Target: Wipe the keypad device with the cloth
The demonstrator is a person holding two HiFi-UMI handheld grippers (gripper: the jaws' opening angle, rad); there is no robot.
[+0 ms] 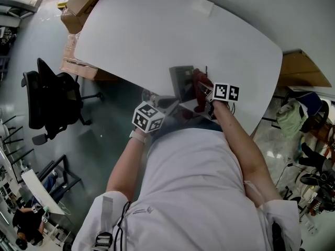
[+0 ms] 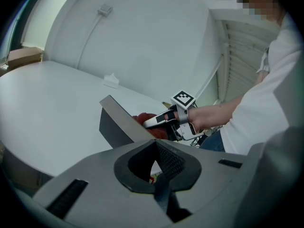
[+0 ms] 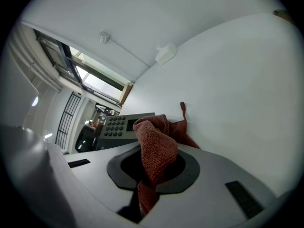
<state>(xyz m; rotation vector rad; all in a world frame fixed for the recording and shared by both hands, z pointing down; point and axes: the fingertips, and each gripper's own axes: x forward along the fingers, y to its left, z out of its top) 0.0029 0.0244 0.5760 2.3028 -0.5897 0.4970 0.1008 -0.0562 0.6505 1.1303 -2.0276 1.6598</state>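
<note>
The grey keypad device (image 3: 116, 127) stands on the white rounded table (image 1: 157, 35), near its front edge. Just right of the device, the right gripper (image 3: 147, 189) is clamped on a bunched rust-red terry cloth (image 3: 156, 146). Left of the device, the left gripper (image 2: 156, 180) has its jaws closed, holding nothing

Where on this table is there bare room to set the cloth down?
The table is bare beyond and left of the keypad device. The near edge is crowded: device, cloth, right gripper and left gripper.
</note>
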